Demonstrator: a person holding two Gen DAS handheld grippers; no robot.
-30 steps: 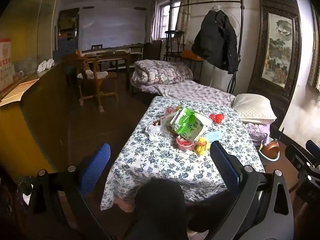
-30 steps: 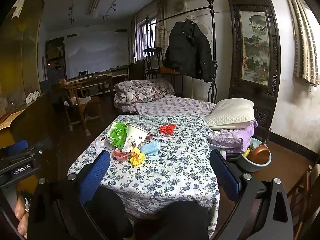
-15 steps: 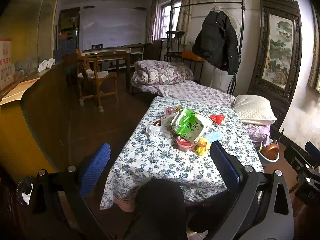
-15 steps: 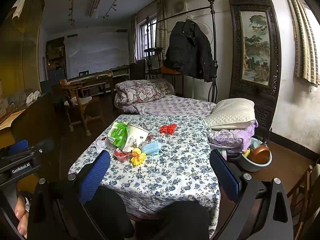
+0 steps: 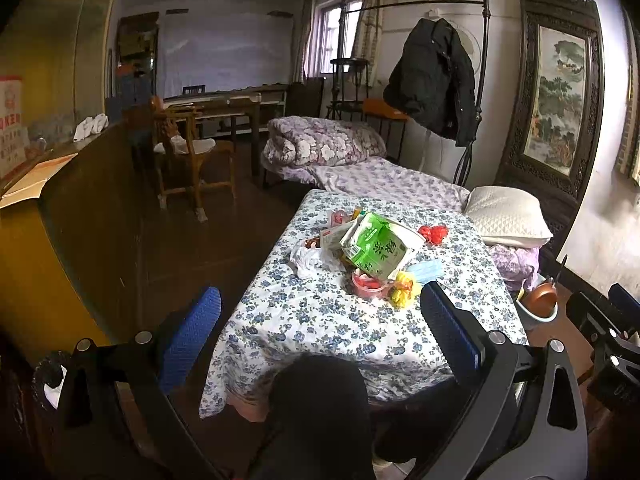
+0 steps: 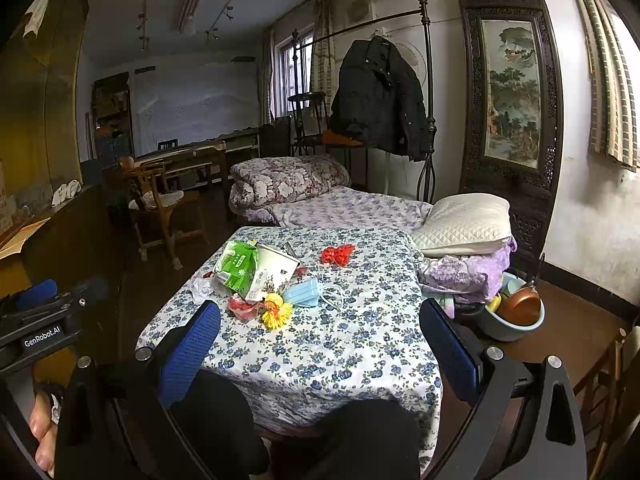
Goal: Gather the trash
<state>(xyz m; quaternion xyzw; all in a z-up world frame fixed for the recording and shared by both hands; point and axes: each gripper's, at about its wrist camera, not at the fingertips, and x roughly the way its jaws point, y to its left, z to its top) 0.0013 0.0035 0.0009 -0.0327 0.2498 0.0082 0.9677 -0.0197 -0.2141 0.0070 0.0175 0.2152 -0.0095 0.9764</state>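
A pile of trash lies on a table with a blue-flowered cloth [image 5: 312, 320] [image 6: 352, 344]. It holds a green packet [image 5: 374, 246] [image 6: 236, 262], a white paper cup [image 6: 276, 268], a blue face mask [image 5: 426, 270] [image 6: 306, 294], a yellow wrapper [image 5: 404, 290] [image 6: 276, 312], a red container [image 5: 366, 284] [image 6: 240, 308], a red scrap [image 5: 434, 234] [image 6: 338, 254] and a crumpled white bag [image 5: 308, 258] [image 6: 202, 288]. My left gripper [image 5: 320, 332] and right gripper [image 6: 320, 344] are open and empty, held well short of the pile in front of the table's near edge.
A bed with a rolled quilt [image 6: 288, 182] and white pillow [image 6: 468, 218] stands behind the table. A basin with a brown bowl [image 6: 516, 312] sits right of it. A wooden chair [image 5: 188, 160] and a yellow cabinet [image 5: 44, 248] are on the left.
Both views have shifted only slightly; the table sits a little closer in the right wrist view. Both grippers stay open.
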